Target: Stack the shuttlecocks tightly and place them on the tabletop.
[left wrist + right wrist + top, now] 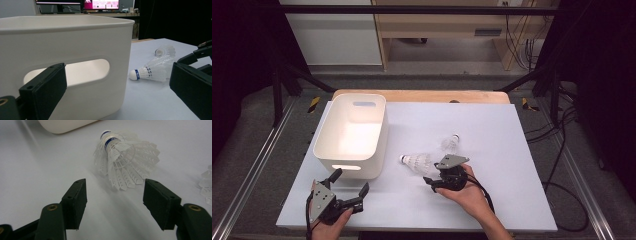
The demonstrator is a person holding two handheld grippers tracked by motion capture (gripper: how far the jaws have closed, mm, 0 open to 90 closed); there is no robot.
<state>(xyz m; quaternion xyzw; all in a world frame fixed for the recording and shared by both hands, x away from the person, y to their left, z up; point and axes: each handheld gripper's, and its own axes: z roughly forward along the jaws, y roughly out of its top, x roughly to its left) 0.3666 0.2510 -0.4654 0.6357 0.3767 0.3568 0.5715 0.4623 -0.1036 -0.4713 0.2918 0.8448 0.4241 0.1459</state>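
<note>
right hand-held gripper [113, 202] jaws wide, empty | shuttlecock [125, 162] just ahead on table [512, 150], beside bin [352, 132] | risk: closing probably crushes skirt | left hand-held gripper [349, 184] wide, idle

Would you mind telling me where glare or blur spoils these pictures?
High view: the white bin glows overexposed inside, surroundings fall dark. Left gripper view: the nearer shuttlecock is sharp, the monitor soft. Right gripper view: that shuttlecock's skirt is crisp, with soft shadow beneath.
</note>
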